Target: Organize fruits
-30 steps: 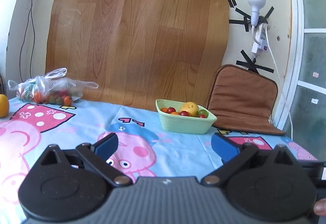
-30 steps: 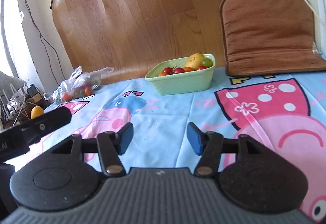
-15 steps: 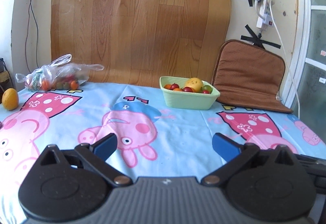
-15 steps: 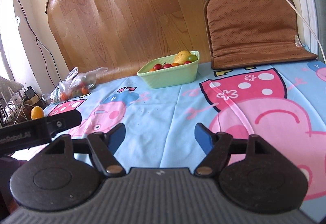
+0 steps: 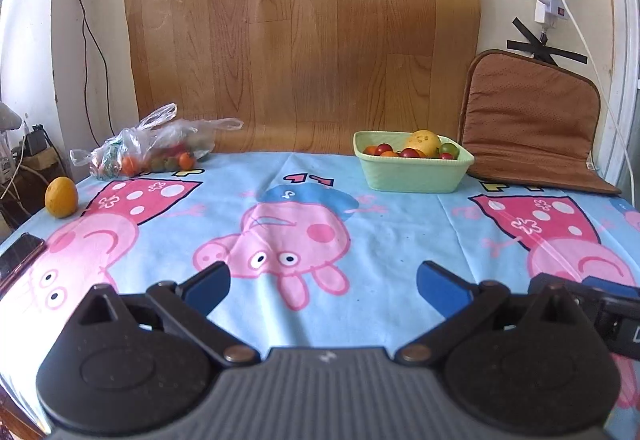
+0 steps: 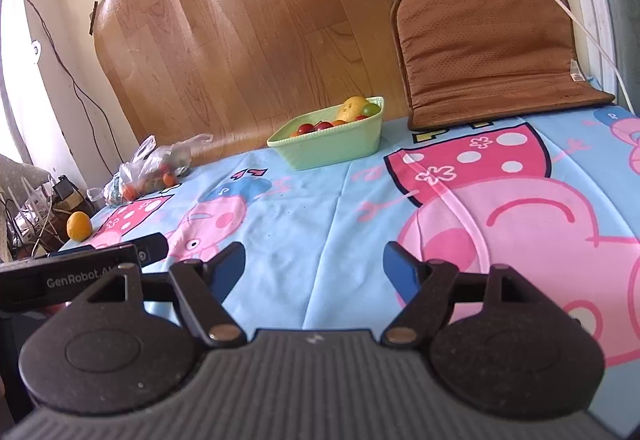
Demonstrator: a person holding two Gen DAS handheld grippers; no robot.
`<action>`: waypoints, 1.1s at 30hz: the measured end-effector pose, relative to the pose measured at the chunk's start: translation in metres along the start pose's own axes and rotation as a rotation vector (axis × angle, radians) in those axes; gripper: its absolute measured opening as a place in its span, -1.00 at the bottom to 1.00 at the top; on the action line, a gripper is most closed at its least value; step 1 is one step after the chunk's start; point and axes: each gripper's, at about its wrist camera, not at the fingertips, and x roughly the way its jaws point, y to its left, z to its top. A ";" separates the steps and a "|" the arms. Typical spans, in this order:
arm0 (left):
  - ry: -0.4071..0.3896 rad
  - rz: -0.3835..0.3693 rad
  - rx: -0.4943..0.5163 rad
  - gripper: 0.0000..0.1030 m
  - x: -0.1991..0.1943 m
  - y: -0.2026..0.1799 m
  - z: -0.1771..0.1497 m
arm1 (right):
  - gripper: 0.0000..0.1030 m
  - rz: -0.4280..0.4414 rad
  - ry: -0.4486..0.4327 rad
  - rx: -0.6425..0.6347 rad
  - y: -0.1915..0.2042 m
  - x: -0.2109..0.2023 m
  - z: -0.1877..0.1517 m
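A light green bowl [image 5: 412,175] at the back of the table holds a yellow lemon [image 5: 423,141] and several small red, orange and green tomatoes; it also shows in the right wrist view [image 6: 332,145]. A clear plastic bag [image 5: 152,149] with more small fruits lies at the back left [image 6: 150,171]. A loose orange fruit [image 5: 61,197] stands near the left edge [image 6: 79,226]. My left gripper [image 5: 322,282] is open and empty above the near tablecloth. My right gripper [image 6: 314,266] is open and empty, far from the bowl.
A cartoon pig tablecloth [image 5: 320,207] covers the table. A brown cushion [image 5: 528,123] leans on the wall at the back right. A dark phone [image 5: 18,256] lies at the left edge. A wood-pattern sheet [image 5: 304,35] and white cables hang on the wall.
Both grippers have pulled back from the bowl, so more of the table shows. The right gripper's jaws have opened wider. The left gripper stays open.
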 end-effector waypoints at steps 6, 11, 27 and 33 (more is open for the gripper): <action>0.011 0.002 0.016 1.00 0.004 -0.002 -0.002 | 0.53 -0.007 -0.010 0.009 -0.002 -0.001 0.000; 0.033 0.007 0.021 1.00 0.009 -0.001 -0.004 | 0.53 -0.011 -0.005 0.017 -0.003 0.000 -0.001; 0.035 0.112 0.042 1.00 0.022 0.000 -0.006 | 0.54 -0.020 0.013 0.035 -0.009 0.008 -0.003; 0.006 0.141 0.051 1.00 0.022 -0.002 -0.006 | 0.54 -0.022 0.021 0.043 -0.012 0.010 -0.004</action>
